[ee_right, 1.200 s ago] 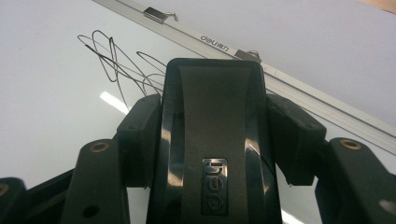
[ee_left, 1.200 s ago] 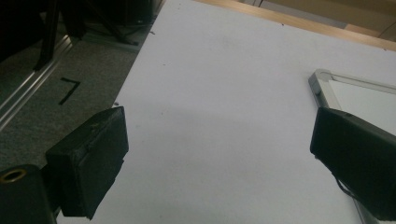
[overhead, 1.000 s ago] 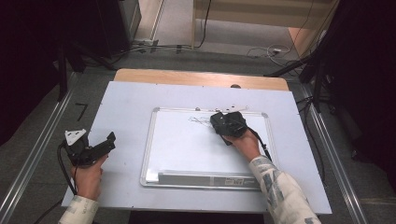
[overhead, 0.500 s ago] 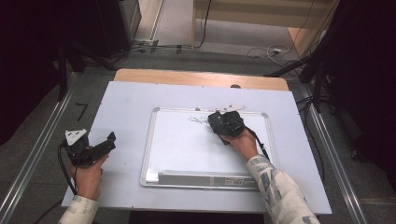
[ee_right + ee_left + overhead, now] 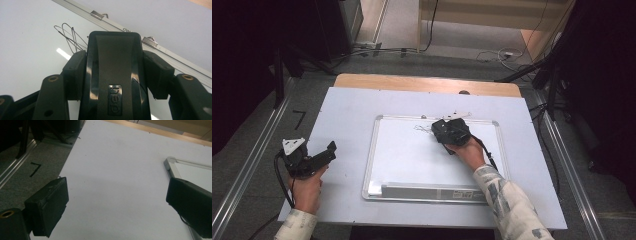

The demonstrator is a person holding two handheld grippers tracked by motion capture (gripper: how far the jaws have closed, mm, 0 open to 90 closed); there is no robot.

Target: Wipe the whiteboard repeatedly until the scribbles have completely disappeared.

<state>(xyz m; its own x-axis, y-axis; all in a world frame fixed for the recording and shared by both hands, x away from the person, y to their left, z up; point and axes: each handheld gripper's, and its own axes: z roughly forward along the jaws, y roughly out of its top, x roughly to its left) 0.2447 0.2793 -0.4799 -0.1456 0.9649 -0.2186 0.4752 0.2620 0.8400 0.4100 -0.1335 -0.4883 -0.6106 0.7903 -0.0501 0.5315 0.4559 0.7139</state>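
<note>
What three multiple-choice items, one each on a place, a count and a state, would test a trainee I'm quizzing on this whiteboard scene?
1. Where are the scribbled lines on the whiteboard?
A. near its far edge
B. near its near edge
C. at its left edge

2. How many metal clips sit on the frame in the right gripper view?
A. one
B. two
C. four

3. How is the right hand-held gripper?
A. open over the board
B. shut on the black eraser
C. lying on the table

Answers:
1 A, the lines lie just below the far frame.
2 B, two clips show there.
3 B, both pads press the eraser's sides.
</note>
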